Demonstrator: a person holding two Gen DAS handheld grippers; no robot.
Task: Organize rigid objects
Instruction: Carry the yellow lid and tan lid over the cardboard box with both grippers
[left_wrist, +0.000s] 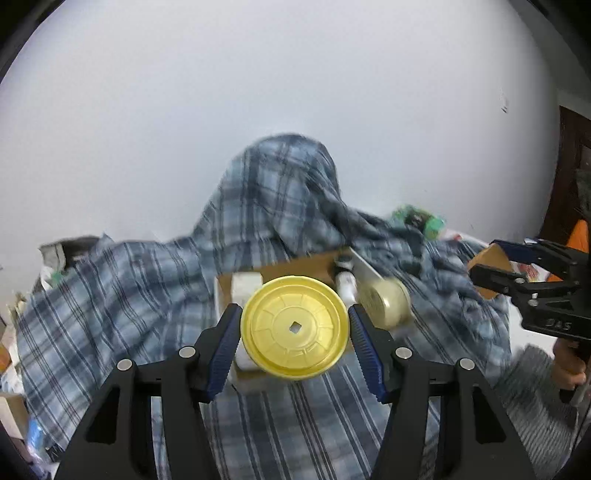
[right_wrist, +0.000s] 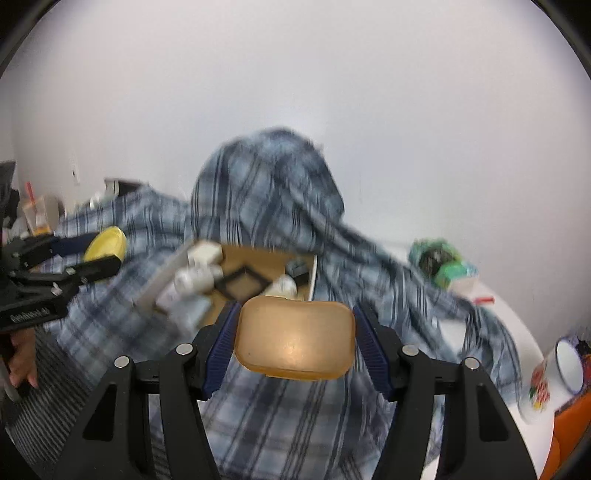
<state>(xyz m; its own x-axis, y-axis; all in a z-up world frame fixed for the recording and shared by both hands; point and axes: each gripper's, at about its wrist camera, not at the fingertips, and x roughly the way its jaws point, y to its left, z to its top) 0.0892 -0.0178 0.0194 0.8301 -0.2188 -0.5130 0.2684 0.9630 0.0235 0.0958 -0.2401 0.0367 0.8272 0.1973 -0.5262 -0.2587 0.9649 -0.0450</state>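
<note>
My left gripper (left_wrist: 294, 328) is shut on a round yellow plastic lid (left_wrist: 294, 326) with a square hole in its middle, held above an open cardboard box (left_wrist: 295, 266). The lid also shows in the right wrist view (right_wrist: 105, 243). My right gripper (right_wrist: 294, 338) is shut on an amber rounded-rectangle container (right_wrist: 294, 338), held near the same box (right_wrist: 255, 266). It also shows in the left wrist view (left_wrist: 489, 264). The box holds white bottles (right_wrist: 195, 278), a white block (left_wrist: 245, 286) and a cream tub (left_wrist: 386, 302).
A blue plaid cloth (left_wrist: 147, 295) covers the table and drapes over something tall behind the box. A green packet (right_wrist: 441, 264) lies at the right back. A white mug (right_wrist: 554, 380) stands at the right table edge. A drink cup (right_wrist: 37, 218) stands far left. A white wall is behind.
</note>
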